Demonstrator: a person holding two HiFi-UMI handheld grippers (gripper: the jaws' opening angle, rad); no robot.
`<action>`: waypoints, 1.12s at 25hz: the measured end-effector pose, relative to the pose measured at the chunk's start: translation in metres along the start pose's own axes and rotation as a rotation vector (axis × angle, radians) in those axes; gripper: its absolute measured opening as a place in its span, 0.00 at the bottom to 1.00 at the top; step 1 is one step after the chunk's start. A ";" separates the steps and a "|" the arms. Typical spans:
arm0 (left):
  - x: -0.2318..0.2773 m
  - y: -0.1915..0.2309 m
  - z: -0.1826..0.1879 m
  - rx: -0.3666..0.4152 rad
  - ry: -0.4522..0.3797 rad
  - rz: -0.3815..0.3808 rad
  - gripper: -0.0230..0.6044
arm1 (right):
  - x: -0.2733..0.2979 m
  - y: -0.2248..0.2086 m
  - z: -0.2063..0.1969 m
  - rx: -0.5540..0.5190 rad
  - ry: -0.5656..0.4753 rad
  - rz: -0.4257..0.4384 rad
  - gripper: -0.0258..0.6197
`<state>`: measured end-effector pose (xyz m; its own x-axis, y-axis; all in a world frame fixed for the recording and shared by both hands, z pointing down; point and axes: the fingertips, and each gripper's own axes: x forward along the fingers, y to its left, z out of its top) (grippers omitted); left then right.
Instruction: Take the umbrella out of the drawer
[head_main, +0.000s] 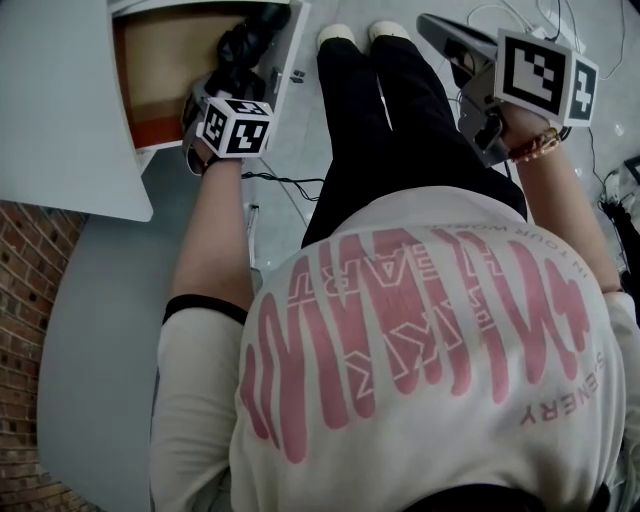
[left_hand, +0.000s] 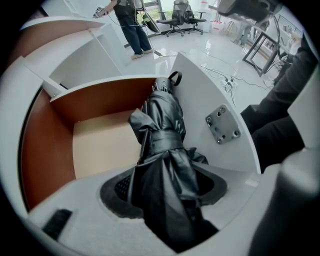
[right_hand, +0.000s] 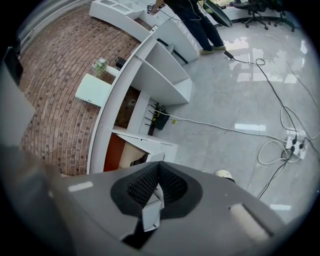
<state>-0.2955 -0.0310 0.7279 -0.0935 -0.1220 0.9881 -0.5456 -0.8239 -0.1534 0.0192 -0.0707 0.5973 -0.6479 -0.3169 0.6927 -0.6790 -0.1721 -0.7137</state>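
Observation:
A folded black umbrella (left_hand: 160, 130) with a strap round its middle sticks up out of the open drawer (left_hand: 40, 135), its looped handle end at the far side. My left gripper (left_hand: 162, 195) points straight down and is shut on the umbrella's canopy end, with the pads pressing its folds. In the head view the left gripper (head_main: 222, 85) is over the drawer (head_main: 150, 125) at the upper left, with the umbrella (head_main: 245, 45) in it. My right gripper (head_main: 430, 24) hangs in the air at the upper right, away from the drawer. Its pads meet, so the right gripper (right_hand: 159, 169) is shut and holds nothing.
The drawer's white front panel (left_hand: 220, 100) carries a metal plate (left_hand: 222, 125). A white desk top (head_main: 60, 120) and a brick wall (head_main: 30, 260) lie to the left. Cables (right_hand: 270, 125) and a power strip (right_hand: 295, 145) are on the grey floor. The person's legs (head_main: 380, 110) stand right of the drawer.

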 end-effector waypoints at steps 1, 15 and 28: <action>-0.002 -0.001 0.000 -0.001 -0.003 0.003 0.44 | 0.000 0.000 -0.001 -0.003 0.001 0.000 0.06; -0.052 0.000 0.015 -0.115 -0.090 0.018 0.44 | -0.031 0.034 0.010 -0.068 -0.019 0.020 0.06; -0.104 0.026 0.064 -0.186 -0.235 0.049 0.44 | -0.055 0.076 0.043 -0.154 -0.062 0.043 0.06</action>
<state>-0.2464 -0.0755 0.6219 0.0597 -0.3015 0.9516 -0.6908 -0.7007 -0.1787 0.0177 -0.1065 0.5002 -0.6583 -0.3785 0.6507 -0.6988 -0.0139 -0.7152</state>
